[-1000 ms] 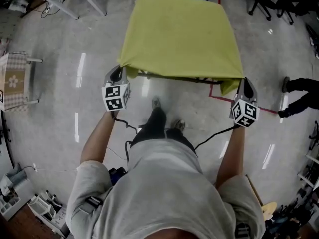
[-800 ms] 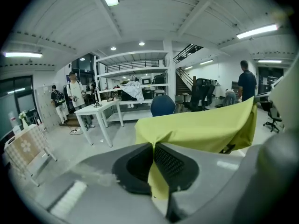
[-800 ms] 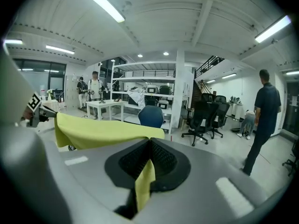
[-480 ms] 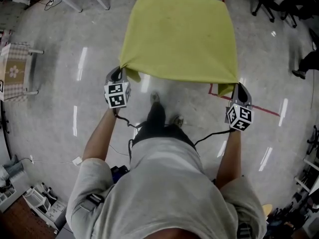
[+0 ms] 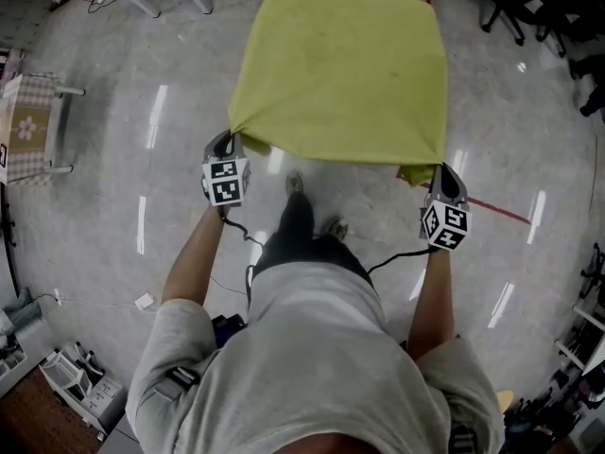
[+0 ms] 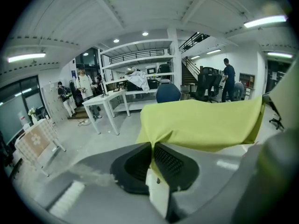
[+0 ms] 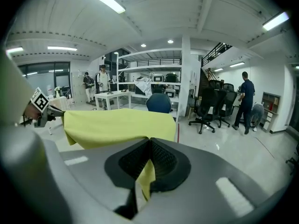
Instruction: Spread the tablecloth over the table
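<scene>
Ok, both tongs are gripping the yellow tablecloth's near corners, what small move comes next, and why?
Probably lower both corners together: the tablecloth already lies spread flat, while the left tongs and right tongs hold its near edge taut.

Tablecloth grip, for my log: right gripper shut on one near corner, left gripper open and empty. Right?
No: the left gripper is also shut, on the other near corner of the yellow-green tablecloth, as the left gripper view shows. The rest stands.

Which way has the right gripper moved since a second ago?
Yes: back toward the person and slightly left. The red floor tape crossed the right gripper mid-body before; now nearer its tip.
</scene>
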A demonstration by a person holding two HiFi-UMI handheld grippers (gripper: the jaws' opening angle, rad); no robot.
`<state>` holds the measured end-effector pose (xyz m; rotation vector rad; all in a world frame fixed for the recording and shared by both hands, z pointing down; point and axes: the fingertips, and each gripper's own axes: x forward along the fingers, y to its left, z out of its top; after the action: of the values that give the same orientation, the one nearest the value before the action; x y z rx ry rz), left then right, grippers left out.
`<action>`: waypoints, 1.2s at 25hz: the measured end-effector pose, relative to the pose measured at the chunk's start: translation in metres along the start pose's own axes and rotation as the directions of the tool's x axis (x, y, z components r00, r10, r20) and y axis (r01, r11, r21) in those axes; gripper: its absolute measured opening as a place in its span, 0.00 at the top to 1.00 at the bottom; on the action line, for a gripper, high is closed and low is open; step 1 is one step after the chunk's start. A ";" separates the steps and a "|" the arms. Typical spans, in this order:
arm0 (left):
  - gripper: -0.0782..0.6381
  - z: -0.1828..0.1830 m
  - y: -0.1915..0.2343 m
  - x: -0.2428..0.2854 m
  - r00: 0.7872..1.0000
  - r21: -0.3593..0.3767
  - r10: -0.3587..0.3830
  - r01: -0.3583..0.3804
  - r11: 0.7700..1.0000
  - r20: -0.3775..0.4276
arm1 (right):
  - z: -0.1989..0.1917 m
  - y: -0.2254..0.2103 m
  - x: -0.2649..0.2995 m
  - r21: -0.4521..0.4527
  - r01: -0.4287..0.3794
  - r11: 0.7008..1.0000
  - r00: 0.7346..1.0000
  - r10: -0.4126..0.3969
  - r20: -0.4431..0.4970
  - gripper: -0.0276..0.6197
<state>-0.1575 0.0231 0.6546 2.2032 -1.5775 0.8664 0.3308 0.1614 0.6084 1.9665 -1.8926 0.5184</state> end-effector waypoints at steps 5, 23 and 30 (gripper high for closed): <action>0.80 -0.020 -0.019 -0.001 0.997 -0.025 -0.060 0.059 0.998 -0.052 | -0.009 0.008 0.005 -0.017 -0.015 1.000 0.999 0.014 -0.035 0.89; 0.86 -0.009 -0.041 -0.040 0.997 -0.074 -0.032 0.037 0.997 0.065 | 0.017 0.049 -0.012 -0.034 -0.049 0.998 0.995 0.052 0.086 0.95; 0.86 0.034 -0.104 -0.059 0.979 -0.110 -0.101 0.122 0.986 0.177 | 0.064 0.073 -0.037 -0.102 -0.032 0.994 0.974 0.054 0.220 0.95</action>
<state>-0.0630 0.0852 0.6024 2.3057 -1.5190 0.5476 0.2571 0.1590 0.5345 1.9944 -2.0552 0.2185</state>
